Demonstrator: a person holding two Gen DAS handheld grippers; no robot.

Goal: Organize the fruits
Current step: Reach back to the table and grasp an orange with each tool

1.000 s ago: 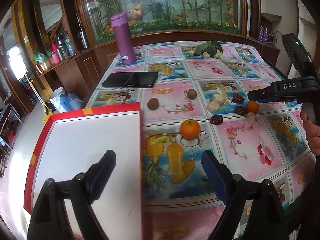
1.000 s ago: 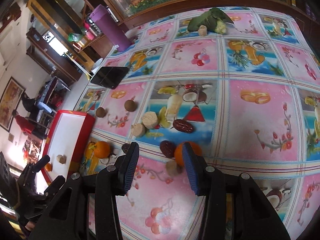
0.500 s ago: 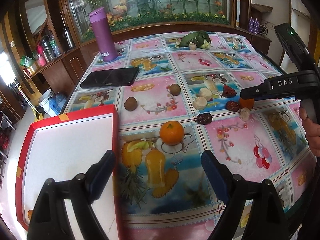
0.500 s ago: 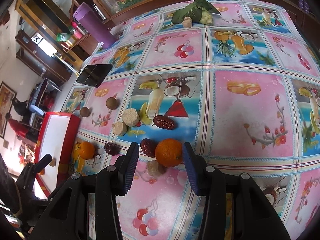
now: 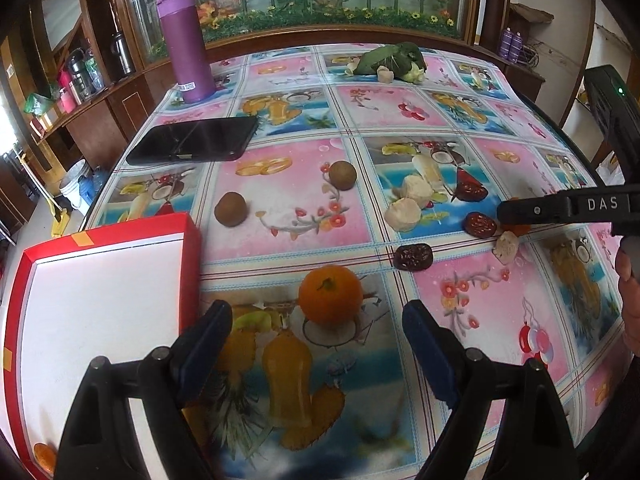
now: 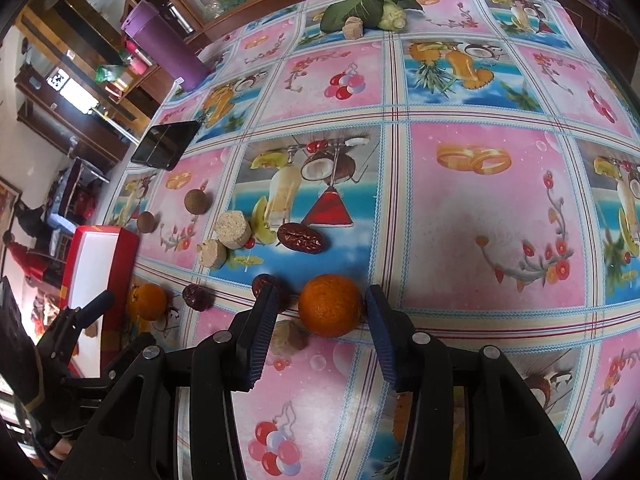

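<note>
Left gripper (image 5: 316,336) spread wide, hovering just short of orange (image 5: 330,295) on tablecloth (image 5: 288,216), red tray (image 5: 192,256) to its left. Right gripper (image 6: 320,312) fingers apart, straddling second orange (image 6: 330,311), not clamped; dates (image 6: 302,237) just beyond.

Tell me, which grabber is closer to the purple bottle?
Left, probably. The purple bottle stands at the table's far left corner; the left gripper hovers on that side, while the right gripper brackets an orange farther right.

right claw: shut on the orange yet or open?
Open. In the right wrist view the right claw straddles the orange; a gap shows at the left pad, while the right pad looks at or near the peel.
</note>
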